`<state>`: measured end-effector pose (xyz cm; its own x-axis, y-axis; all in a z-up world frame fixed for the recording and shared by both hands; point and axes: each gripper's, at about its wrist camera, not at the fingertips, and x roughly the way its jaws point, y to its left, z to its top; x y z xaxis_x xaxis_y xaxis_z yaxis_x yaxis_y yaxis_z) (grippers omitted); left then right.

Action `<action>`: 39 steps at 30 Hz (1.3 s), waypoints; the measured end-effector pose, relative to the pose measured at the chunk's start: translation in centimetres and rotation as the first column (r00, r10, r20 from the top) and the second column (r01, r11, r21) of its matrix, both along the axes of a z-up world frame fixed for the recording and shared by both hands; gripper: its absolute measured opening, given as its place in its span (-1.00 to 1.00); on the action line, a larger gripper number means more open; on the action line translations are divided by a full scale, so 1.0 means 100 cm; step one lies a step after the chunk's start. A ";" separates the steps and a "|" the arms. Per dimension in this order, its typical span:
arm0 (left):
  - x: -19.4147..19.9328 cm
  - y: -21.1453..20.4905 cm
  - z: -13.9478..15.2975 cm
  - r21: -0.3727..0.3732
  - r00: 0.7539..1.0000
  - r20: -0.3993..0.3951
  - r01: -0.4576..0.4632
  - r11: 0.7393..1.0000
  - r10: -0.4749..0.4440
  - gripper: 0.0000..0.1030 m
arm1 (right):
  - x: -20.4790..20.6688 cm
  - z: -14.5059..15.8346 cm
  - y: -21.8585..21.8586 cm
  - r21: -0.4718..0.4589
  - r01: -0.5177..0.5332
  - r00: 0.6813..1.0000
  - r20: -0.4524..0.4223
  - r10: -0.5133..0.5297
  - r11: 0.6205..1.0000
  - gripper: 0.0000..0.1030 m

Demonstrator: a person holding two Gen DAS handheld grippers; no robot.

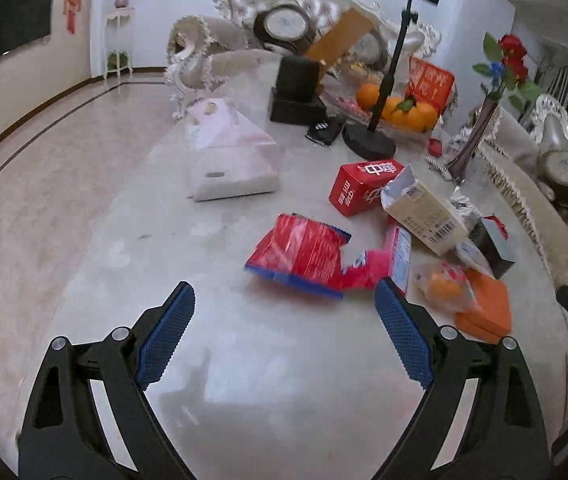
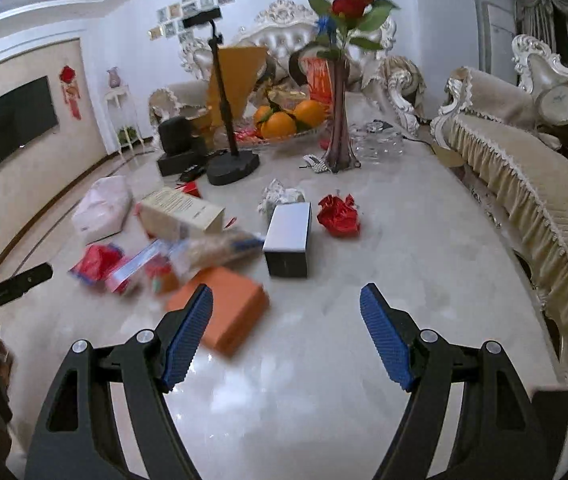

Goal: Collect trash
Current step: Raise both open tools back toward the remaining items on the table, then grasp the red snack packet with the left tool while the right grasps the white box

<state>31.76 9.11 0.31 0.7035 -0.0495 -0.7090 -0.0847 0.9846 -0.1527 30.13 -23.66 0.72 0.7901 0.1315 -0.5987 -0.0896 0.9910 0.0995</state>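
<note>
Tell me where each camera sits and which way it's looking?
Left wrist: sits on the left gripper, looking down over its open fingers at the red wrapper.
Right wrist: sits on the right gripper, open, facing the grey box.
Both see the oranges, the orange box and the table.

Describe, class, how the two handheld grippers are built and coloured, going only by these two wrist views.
Both match. The left gripper and right gripper each have two black angular arms with triangular cut-outs, joined by round silver pivot pins. Each finger ends in a flat blue pad with a fine knurled texture. No cables, markings or sleeves show.
</note>
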 end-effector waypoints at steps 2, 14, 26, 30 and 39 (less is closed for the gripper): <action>0.016 -0.009 -0.005 0.028 0.999 -0.032 0.034 0.999 -0.033 0.73 | 0.016 -0.004 0.008 -0.047 0.004 1.000 -0.018 -0.005 0.999 0.40; 0.083 -0.006 -0.039 0.111 0.988 -0.153 0.038 0.993 -0.021 0.73 | 0.096 -0.031 0.020 -0.088 0.054 0.984 -0.167 -0.068 0.995 0.40; 0.097 -0.008 -0.047 0.141 0.986 -0.162 0.055 0.989 -0.032 0.66 | 0.099 -0.048 0.002 0.000 0.031 0.973 -0.228 -0.030 1.000 -0.24; 0.085 -0.005 -0.043 0.171 0.988 -0.154 0.053 0.984 -0.027 -0.01 | 0.077 -0.046 -0.006 0.049 0.046 0.973 -0.226 -0.034 0.998 -0.24; 0.022 0.005 -0.002 -0.040 1.000 -0.019 -0.018 0.999 0.017 -0.04 | 0.001 -0.015 -0.025 0.181 -0.006 0.990 -0.138 0.031 0.983 -0.24</action>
<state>33.92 9.61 0.14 0.6911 -0.0659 -0.7197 -0.1054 0.9760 -0.1905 30.26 -26.17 -0.74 0.6969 0.2611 -0.6679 -0.0805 0.9540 0.2889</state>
